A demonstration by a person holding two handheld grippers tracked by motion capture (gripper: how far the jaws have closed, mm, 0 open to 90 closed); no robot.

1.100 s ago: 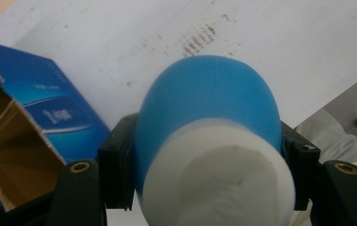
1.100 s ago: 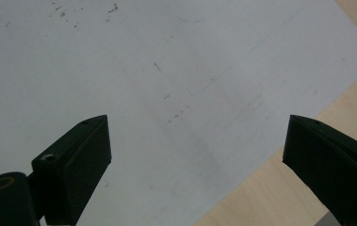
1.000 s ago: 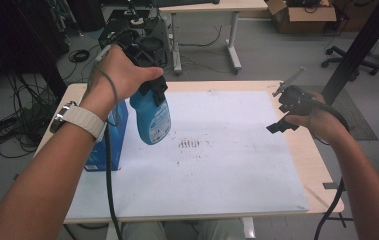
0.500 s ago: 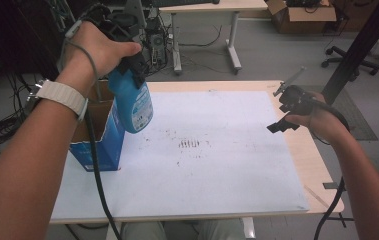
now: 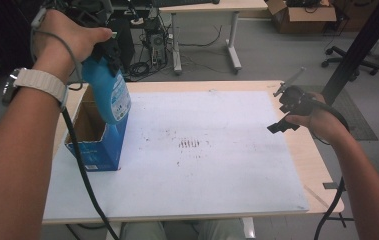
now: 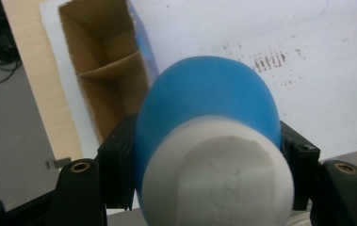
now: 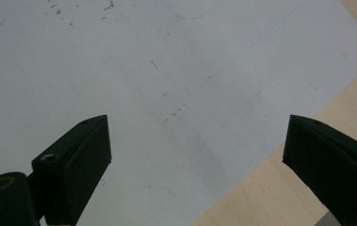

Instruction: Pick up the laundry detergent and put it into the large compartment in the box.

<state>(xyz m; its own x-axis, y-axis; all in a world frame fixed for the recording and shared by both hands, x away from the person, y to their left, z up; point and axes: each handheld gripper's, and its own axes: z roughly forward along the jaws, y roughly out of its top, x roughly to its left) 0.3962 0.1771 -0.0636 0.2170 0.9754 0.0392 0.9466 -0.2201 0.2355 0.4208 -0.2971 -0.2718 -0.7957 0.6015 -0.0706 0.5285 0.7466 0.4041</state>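
Both grippers are showing in the high view. At the left of that view, the left gripper (image 5: 108,50) is clamping its 2 black jaws on the neck of a blue plastic spray bottle with a white cap and a white-and-blue label (image 5: 106,92), and is holding it in the air above the open top of a blue cardboard box with a brown inside (image 5: 93,150). In the left gripper view the box's cardboard divider is splitting its inside into 2 compartments under the bottle. At the right, the right gripper (image 5: 283,114) is hovering over the right edge of the white, pen-marked sheet (image 5: 217,175) covering the light wooden table (image 5: 322,175); its jaws are standing wide apart and are gripping nothing.
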